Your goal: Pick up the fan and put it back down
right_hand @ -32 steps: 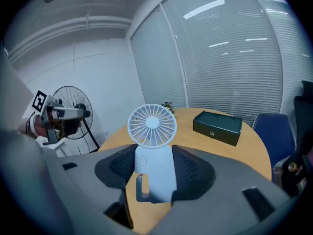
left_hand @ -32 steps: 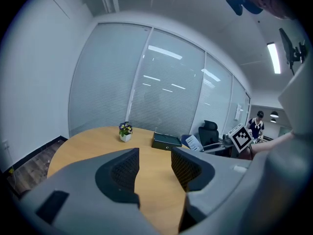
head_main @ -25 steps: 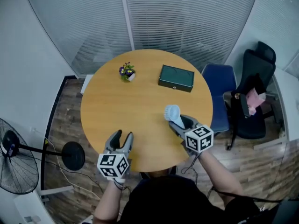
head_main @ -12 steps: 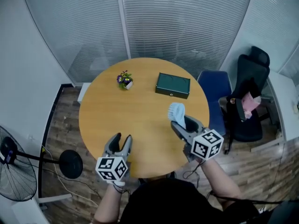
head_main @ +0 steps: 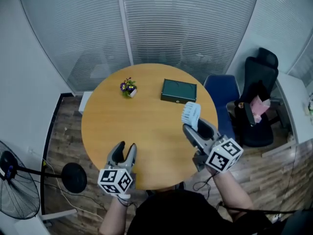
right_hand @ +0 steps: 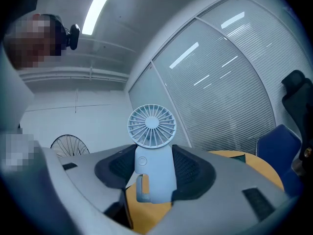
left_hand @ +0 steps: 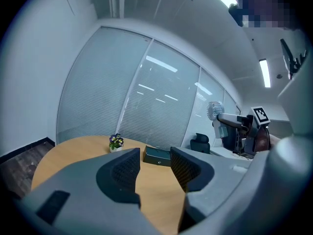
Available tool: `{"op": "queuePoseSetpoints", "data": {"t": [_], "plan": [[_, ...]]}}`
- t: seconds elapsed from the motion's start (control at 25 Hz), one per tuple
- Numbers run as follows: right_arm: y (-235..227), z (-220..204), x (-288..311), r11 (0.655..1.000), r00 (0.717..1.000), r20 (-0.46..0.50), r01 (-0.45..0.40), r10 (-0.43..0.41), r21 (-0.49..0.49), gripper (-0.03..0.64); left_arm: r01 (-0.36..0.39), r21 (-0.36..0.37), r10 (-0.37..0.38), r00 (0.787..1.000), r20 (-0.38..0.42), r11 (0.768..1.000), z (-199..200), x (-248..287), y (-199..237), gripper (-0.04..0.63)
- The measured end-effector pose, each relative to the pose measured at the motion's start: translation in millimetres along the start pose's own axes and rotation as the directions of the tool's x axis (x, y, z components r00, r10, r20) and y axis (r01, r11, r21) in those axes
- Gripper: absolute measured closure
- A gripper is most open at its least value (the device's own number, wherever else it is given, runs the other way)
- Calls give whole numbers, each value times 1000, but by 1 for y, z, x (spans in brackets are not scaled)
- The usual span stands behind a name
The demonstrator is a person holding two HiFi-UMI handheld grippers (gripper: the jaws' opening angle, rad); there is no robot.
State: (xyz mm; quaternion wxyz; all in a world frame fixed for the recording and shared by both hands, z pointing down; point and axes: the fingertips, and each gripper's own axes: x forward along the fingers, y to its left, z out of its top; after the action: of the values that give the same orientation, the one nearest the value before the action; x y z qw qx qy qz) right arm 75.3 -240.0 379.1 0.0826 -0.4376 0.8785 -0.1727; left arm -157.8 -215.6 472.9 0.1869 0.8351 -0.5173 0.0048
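Observation:
A small light-blue hand fan (head_main: 190,114) with a round grille head is held off the round wooden table (head_main: 122,116). My right gripper (head_main: 195,126) is shut on its handle. In the right gripper view the fan (right_hand: 151,126) stands upright between the dark pads, its head above the jaws. My left gripper (head_main: 125,148) hovers over the table's near edge, open with nothing between its fingers. In the left gripper view the fan (left_hand: 214,110) shows high at the right, well above the tabletop.
A dark green box (head_main: 178,91) and a small flower pot (head_main: 128,87) sit on the far half of the table. A blue chair (head_main: 222,94) and a black office chair (head_main: 259,106) stand at the right. A standing floor fan (head_main: 19,190) is at the lower left.
My right gripper has risen with the fan, lifting it from the tabletop into the air. The left gripper has lifted only slightly and stays open.

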Motion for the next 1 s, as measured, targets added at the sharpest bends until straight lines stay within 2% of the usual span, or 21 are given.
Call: {"op": "queuePoseSetpoints", "data": {"t": [0.16,0.36,1.0], "plan": [[8,8,-1,1000,1000,30,4,-4,9,388,18,-7,-18,1000,4,1000,3,0,2,407],[20,9,0,1000,999,51,14,-14,4,390,43,31,-42,999,-14,999,1,2,7,407],[34,1,1,997,993,91,73,-74,16,388,119,19,-118,993,-27,993,6,-3,16,409]]}}
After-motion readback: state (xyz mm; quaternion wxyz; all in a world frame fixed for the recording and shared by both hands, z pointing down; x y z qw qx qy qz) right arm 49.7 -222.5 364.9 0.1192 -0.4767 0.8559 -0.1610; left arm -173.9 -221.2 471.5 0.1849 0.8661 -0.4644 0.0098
